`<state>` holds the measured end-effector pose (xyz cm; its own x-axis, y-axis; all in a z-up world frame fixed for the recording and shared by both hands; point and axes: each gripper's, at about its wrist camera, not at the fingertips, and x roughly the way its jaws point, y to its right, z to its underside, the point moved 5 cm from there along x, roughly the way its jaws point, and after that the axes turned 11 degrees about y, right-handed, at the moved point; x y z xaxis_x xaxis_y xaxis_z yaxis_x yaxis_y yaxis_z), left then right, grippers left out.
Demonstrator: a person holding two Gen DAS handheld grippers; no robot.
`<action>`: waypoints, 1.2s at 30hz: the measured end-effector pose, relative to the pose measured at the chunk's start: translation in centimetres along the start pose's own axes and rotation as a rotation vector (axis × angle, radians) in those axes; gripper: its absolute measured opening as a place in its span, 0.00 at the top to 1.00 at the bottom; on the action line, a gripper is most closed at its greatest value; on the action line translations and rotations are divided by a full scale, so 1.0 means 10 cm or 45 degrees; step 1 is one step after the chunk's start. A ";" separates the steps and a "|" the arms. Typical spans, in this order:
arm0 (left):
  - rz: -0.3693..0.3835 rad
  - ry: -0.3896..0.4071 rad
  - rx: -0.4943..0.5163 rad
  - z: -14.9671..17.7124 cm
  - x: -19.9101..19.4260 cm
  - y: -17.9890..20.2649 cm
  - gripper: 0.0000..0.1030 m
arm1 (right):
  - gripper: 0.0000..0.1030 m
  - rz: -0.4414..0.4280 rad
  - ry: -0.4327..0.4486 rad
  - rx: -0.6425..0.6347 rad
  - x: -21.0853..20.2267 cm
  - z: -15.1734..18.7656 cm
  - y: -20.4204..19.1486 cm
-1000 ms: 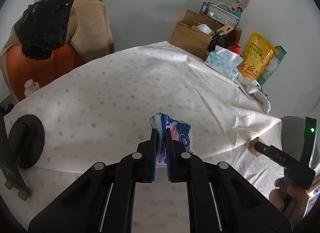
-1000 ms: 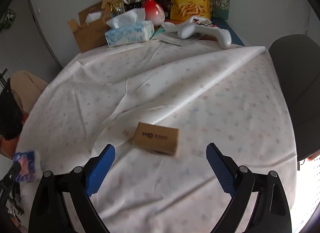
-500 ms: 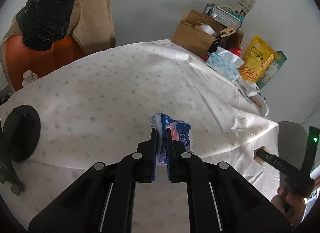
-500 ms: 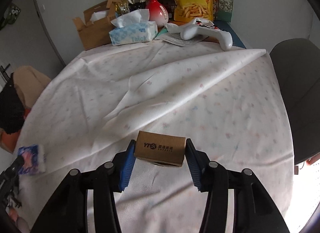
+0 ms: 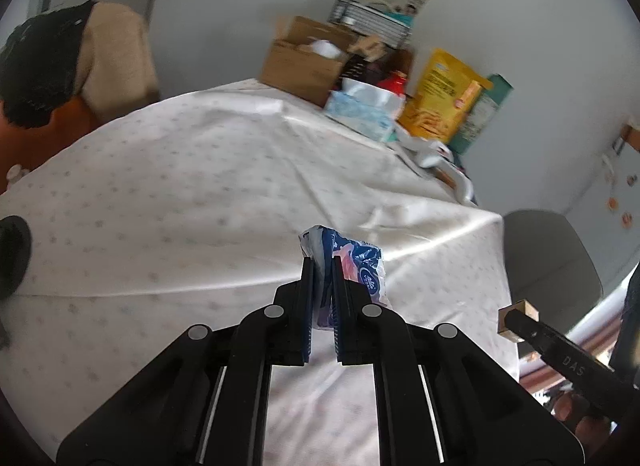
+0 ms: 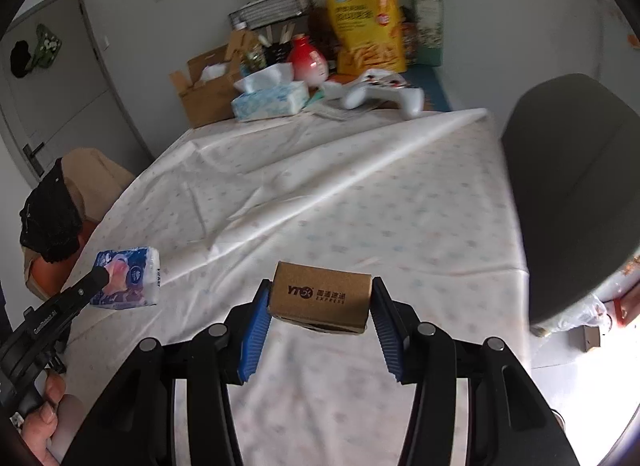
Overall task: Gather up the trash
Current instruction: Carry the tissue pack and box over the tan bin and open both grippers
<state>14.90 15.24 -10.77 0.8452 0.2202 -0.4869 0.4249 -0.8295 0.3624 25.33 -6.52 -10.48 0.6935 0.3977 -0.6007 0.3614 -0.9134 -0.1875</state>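
Observation:
My left gripper [image 5: 321, 266] is shut on a blue and pink tissue packet [image 5: 352, 270] and holds it above the table; the packet also shows in the right wrist view [image 6: 128, 278]. My right gripper [image 6: 320, 298] is shut on a small brown cardboard box [image 6: 322, 298] printed "YTO Express", lifted above the tablecloth. The box shows small at the right of the left wrist view [image 5: 518, 316].
A round table with a white dotted cloth [image 6: 360, 185]. At its far side stand an open cardboard box [image 6: 204, 85], a tissue box [image 6: 272, 99], a red vase [image 6: 308, 61], a yellow snack bag [image 6: 368, 25] and a white game controller [image 6: 384, 95]. A grey chair [image 6: 576, 185] stands at the right.
My right gripper closed on the cardboard box and lifted it off the table. Both grippers have risen and pulled back with their loads.

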 end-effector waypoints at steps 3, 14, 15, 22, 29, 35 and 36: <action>0.036 -0.023 0.016 0.08 0.00 0.17 0.91 | 0.53 0.033 0.032 0.039 -0.16 0.00 0.21; 0.206 -0.073 0.154 0.41 -0.12 1.00 0.91 | 0.53 0.161 0.066 0.223 -0.66 0.20 1.06; 0.227 -0.082 0.172 0.46 -0.12 1.10 0.91 | 0.53 0.180 0.073 0.235 -0.71 0.22 1.14; 0.327 -0.125 0.247 0.70 -0.14 1.60 0.91 | 0.53 0.314 0.078 0.310 -1.03 0.50 1.71; 0.421 -0.180 0.327 0.99 -0.15 2.08 0.91 | 0.53 0.457 0.066 0.397 -1.32 0.81 2.31; 0.489 -0.223 0.393 1.23 -0.19 2.48 0.91 | 0.53 0.545 0.058 0.475 -1.53 1.07 2.74; 0.496 -0.227 0.400 1.26 -0.19 2.53 0.91 | 0.53 0.553 0.055 0.486 -1.55 1.10 2.78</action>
<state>19.90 -12.61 -10.67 0.8413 -0.2031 -0.5010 -0.0505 -0.9522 0.3012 17.77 -39.03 -14.96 0.7557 -0.0245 -0.6545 -0.2065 -0.9572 -0.2026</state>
